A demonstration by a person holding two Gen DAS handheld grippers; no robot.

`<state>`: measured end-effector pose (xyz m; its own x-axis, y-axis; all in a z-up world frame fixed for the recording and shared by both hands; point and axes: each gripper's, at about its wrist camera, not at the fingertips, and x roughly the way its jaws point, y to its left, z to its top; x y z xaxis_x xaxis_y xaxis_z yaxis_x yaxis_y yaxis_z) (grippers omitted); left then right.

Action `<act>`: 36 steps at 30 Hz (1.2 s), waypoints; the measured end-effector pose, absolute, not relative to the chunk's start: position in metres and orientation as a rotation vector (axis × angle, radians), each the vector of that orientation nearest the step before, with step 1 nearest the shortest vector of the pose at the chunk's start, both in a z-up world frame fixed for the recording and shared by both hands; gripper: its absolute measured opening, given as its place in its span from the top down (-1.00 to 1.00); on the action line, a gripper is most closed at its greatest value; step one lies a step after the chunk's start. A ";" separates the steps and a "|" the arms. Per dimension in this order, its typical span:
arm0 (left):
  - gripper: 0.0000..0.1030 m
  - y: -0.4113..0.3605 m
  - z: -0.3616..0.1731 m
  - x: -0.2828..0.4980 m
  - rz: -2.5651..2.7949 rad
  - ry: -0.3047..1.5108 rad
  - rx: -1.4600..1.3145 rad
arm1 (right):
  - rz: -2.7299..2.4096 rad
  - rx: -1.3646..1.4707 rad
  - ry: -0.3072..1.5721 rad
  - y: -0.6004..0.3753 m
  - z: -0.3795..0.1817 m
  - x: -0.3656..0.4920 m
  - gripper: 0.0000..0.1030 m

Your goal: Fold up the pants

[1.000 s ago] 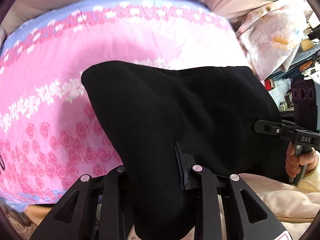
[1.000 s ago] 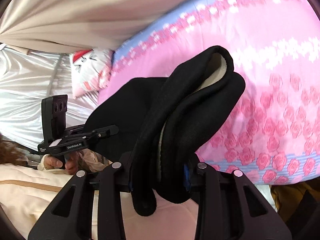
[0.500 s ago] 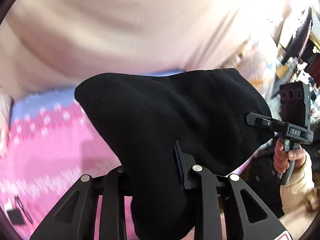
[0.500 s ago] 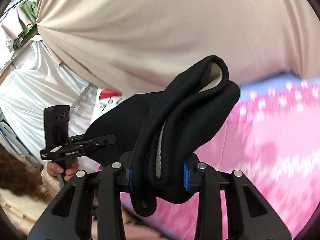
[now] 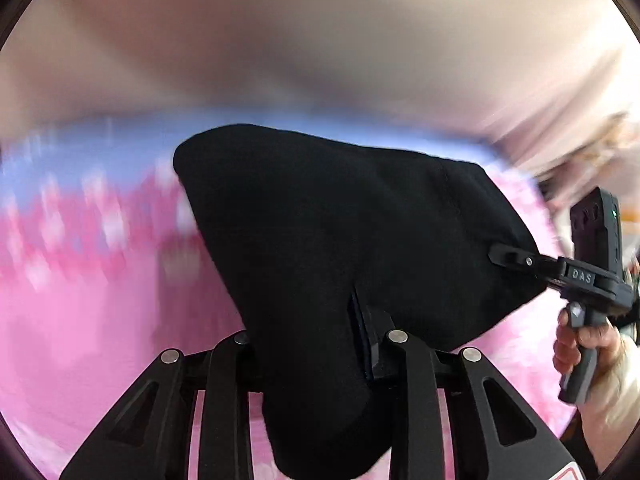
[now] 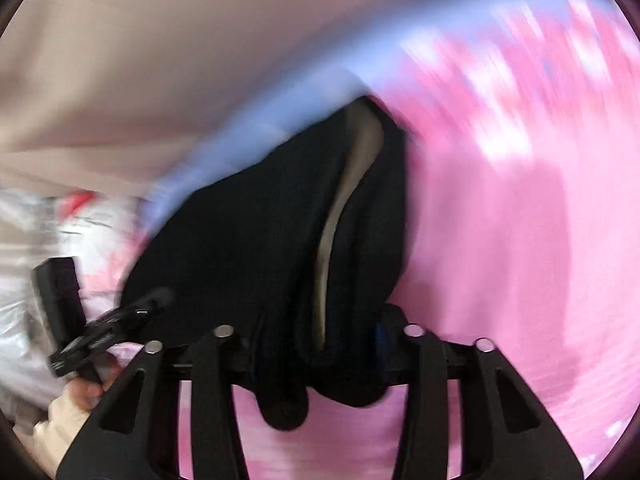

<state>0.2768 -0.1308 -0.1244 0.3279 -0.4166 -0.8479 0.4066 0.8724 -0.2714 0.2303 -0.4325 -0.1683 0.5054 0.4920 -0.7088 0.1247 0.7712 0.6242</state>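
The black pants (image 5: pixel 344 232) hang stretched between my two grippers above the pink floral bedspread (image 5: pixel 80 320). My left gripper (image 5: pixel 316 344) is shut on one bunched edge of the cloth. My right gripper (image 6: pixel 320 344) is shut on the other edge, where a pale lining (image 6: pixel 344 200) shows between black layers (image 6: pixel 240 240). In the left wrist view the right gripper (image 5: pixel 516 260) pinches the cloth at the right. In the right wrist view the left gripper (image 6: pixel 152 304) pinches it at the left. Both views are motion-blurred.
The pink bedspread (image 6: pixel 520 240) with a blue border (image 6: pixel 248 136) fills the lower part of both views. A beige curtain (image 5: pixel 320 32) hangs behind the bed. A white pillow with red marks (image 6: pixel 80 216) lies at the left in the right wrist view.
Both views have swung back down from the curtain toward the bedspread, with strong blur. Both grippers still hold the pants in the same grip.
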 end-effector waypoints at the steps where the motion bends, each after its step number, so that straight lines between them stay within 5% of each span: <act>1: 0.20 -0.127 -0.150 0.278 -0.512 1.152 -0.013 | 0.241 0.698 0.993 -0.437 -0.167 0.222 -0.10; 2: -0.01 -0.117 -0.165 0.273 -0.504 1.140 -0.045 | 0.209 0.694 0.988 -0.442 -0.163 0.213 -0.14; 6: -0.02 -0.074 -0.145 0.252 -0.462 1.091 -0.117 | 0.066 0.698 0.912 -0.462 -0.125 0.168 -0.17; 9: -0.01 -0.047 -0.102 0.234 -0.415 1.014 -0.064 | 0.131 0.614 0.832 -0.449 -0.073 0.155 0.34; 13: -0.01 -0.069 -0.070 0.230 -0.400 0.965 0.023 | 0.221 0.383 0.914 -0.400 -0.070 0.187 0.41; 15: -0.01 -0.097 -0.081 0.233 -0.386 0.978 0.114 | 0.165 0.298 0.995 -0.393 -0.101 0.205 0.49; 17: -0.02 -0.129 -0.123 0.239 -0.353 1.042 0.220 | 0.108 0.288 0.975 -0.405 -0.126 0.206 0.97; 18: -0.06 -0.136 -0.146 0.241 -0.311 1.065 0.286 | 0.119 0.374 0.963 -0.421 -0.128 0.204 0.97; 20: -0.54 -0.132 -0.160 0.238 -0.248 1.002 0.294 | 0.091 0.482 0.979 -0.438 -0.124 0.200 1.00; 24: -0.32 -0.107 -0.131 0.236 -0.203 1.065 0.241 | 0.001 0.426 0.958 -0.441 -0.077 0.163 0.83; 28: -0.40 -0.092 -0.069 0.204 -0.096 0.988 0.271 | -0.030 0.503 0.919 -0.426 -0.035 0.097 0.70; 29: -0.51 -0.090 -0.052 0.191 -0.069 0.973 0.270 | -0.031 0.509 0.913 -0.420 -0.030 0.086 0.58; 31: -0.69 -0.089 -0.028 0.170 -0.023 0.940 0.262 | -0.051 0.498 0.905 -0.408 -0.026 0.062 -0.38; 36: -0.69 -0.101 0.003 0.130 0.045 0.887 0.325 | -0.023 0.398 0.901 -0.362 -0.022 0.045 -0.47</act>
<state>0.1297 -0.1013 0.0034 0.6345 0.1724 -0.7534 0.0948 0.9501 0.2973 0.0453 -0.3620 -0.0219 0.6254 0.1460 -0.7665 0.1844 0.9268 0.3270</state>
